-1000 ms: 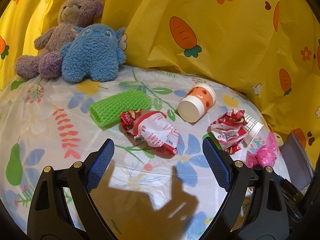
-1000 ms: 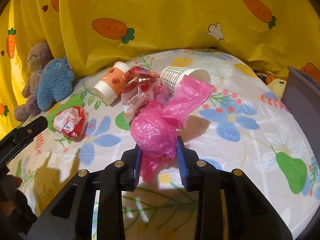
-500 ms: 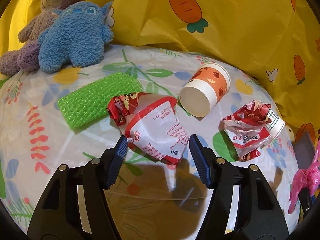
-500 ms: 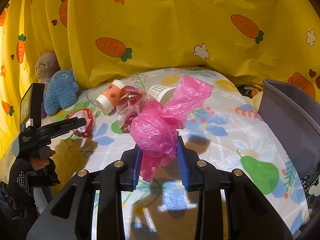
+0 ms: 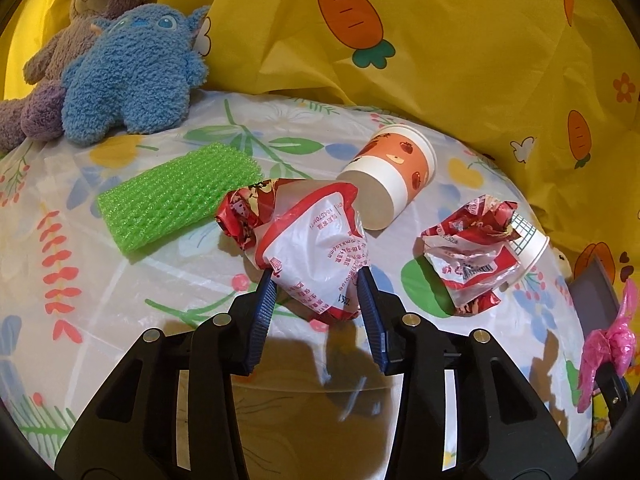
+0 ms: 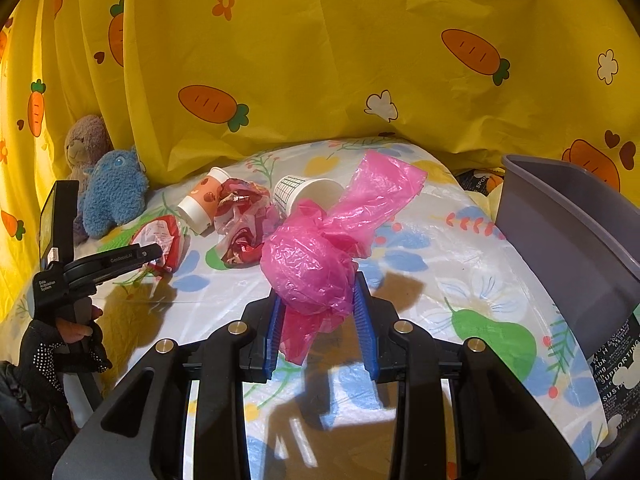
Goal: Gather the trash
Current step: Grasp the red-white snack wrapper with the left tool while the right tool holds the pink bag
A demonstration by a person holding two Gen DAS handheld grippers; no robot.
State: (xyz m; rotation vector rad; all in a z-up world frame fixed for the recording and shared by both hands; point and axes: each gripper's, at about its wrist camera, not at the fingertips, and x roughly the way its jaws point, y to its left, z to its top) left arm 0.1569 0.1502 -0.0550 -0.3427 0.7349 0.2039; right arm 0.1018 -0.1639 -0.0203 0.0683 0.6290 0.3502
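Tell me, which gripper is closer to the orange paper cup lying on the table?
Left. The left gripper is closing around the red-and-white wrapper right beside the orange cup. The right gripper holds the pink bag farther off.

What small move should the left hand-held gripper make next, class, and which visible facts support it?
Probably finish closing, then lift. The left hand-held gripper is closing with the red-and-white wrapper between its jaws, the wrapper resting on the table. The right hand-held gripper already holds the pink bag beside the grey bin.

Blue plush [image 5: 132, 76] against brown teddy [image 5: 86, 4] — yellow carrot-print curtain [image 5: 460, 48] behind.
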